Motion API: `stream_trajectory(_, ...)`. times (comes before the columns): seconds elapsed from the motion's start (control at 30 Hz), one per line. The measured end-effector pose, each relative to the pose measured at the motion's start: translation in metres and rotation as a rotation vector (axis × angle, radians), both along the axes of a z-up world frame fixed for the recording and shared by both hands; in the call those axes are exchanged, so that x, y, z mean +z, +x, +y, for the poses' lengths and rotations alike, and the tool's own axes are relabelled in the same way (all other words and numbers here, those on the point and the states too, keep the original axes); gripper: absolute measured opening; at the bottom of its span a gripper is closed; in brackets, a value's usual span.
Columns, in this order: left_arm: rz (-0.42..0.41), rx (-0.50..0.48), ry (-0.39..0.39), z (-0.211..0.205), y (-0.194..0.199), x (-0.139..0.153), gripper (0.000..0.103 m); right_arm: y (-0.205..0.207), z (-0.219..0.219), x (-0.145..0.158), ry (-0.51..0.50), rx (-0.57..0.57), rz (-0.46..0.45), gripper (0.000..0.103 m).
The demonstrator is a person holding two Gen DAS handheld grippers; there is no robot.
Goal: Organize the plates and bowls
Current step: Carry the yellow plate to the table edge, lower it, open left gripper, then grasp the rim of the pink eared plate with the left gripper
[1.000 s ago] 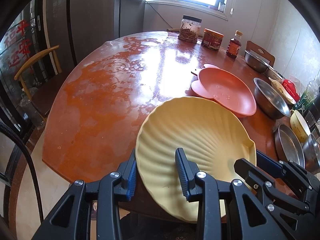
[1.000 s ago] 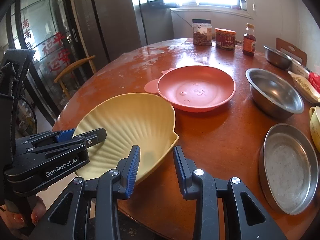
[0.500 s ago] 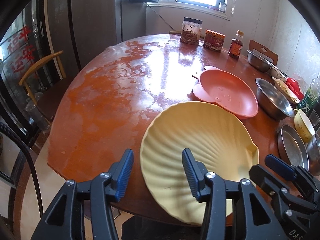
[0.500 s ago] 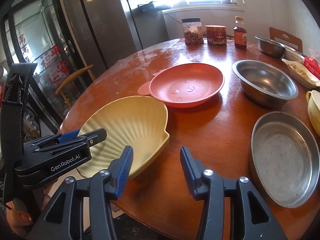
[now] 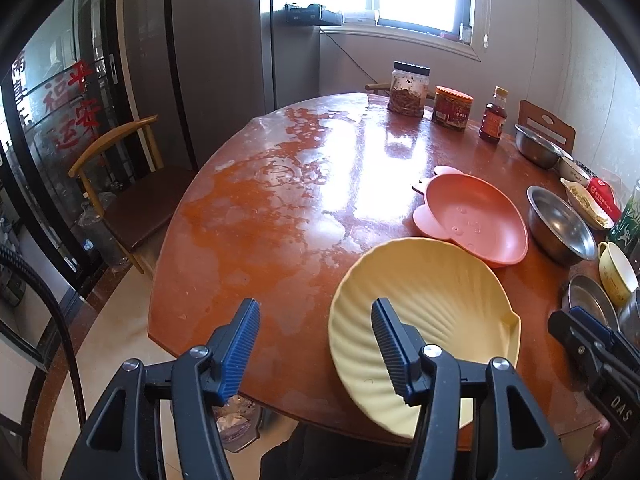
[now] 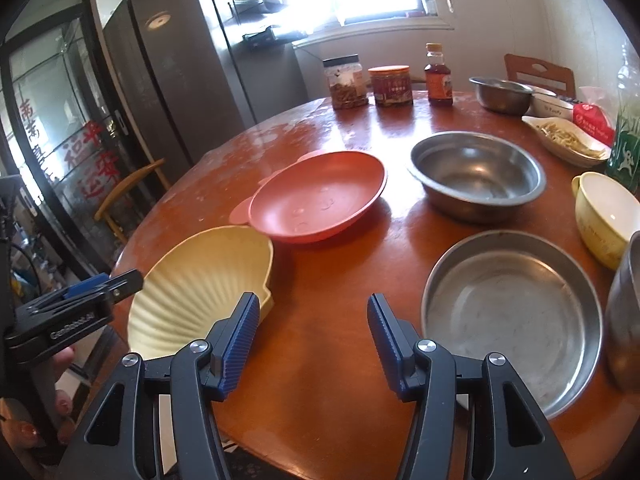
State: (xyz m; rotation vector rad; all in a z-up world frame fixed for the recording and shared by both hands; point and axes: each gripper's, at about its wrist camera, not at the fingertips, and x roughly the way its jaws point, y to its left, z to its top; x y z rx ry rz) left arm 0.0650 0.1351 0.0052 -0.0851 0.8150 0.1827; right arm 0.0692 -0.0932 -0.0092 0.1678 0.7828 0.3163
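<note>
The yellow shell plate (image 5: 424, 320) is lying at the near edge of the table (image 5: 280, 208), its closest rim hanging a little past that edge, and its far rim is sitting just beside, perhaps touching, the pink plate (image 5: 474, 220). It is looking pale, ribbed like a scallop, shallow, with a small notched tab on one side, and nothing is in it.

Both grippers are hovering with jaws spread wide and nothing between them: the left gripper (image 5: 316, 350) is straddling the plate's left rim, while the right gripper (image 6: 312, 340) is hanging over bare wood between the shell plate and the steel pan (image 6: 512, 320).

Judging from this, the step in hand is picking which dish to stack next. Whichever jaws are going in should be pinching a rim squarely, on a ridge rather than a groove, and lifting level so the thin edge is not slipping. The steel bowl (image 6: 476, 176) and cream cup (image 6: 604, 216) are standing near, so sweeping low is risking a knock.
</note>
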Motion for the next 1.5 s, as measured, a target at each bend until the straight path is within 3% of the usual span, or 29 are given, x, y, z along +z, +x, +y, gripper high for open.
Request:
stream_trajectory(0.27, 0.041, -0.131, -0.013, -0.007, 0.048, 0.015, 0.058, 0.046, -0.005, 0.007, 0.034, -0.051, 0.027, 0.058)
stream_trajectory(0.43, 0.092, -0.223, -0.063, -0.017, 0.09, 0.015, 0.058, 0.076, -0.002, 0.004, 0.011, -0.077, 0.048, 0.058)
stream_trajectory(0.73, 0.201, -0.325, 0.002, -0.055, 0.164, -0.008, 0.058, 0.118, 0.001, -0.019, -0.034, -0.116, 0.122, 0.058)
stream_trajectory(0.93, 0.25, -0.382, -0.027, -0.068, 0.178, -0.025, 0.054, 0.13, 0.003, -0.029, -0.053, -0.13, 0.145, 0.054)
stream_trajectory(1.0, 0.267, -0.386, -0.055, -0.067, 0.18, -0.03, 0.037, 0.131, 0.004, -0.03, -0.062, -0.123, 0.137, 0.045)
stream_trajectory(1.07, 0.284, -0.394, -0.094, -0.066, 0.182, -0.035, 0.034, 0.131, 0.006, -0.03, -0.063, -0.114, 0.126, 0.039)
stream_trajectory(1.5, 0.159, -0.395, -0.101, -0.056, 0.164, 0.003, 0.033, 0.118, 0.013, 0.008, -0.015, -0.11, -0.002, 0.035)
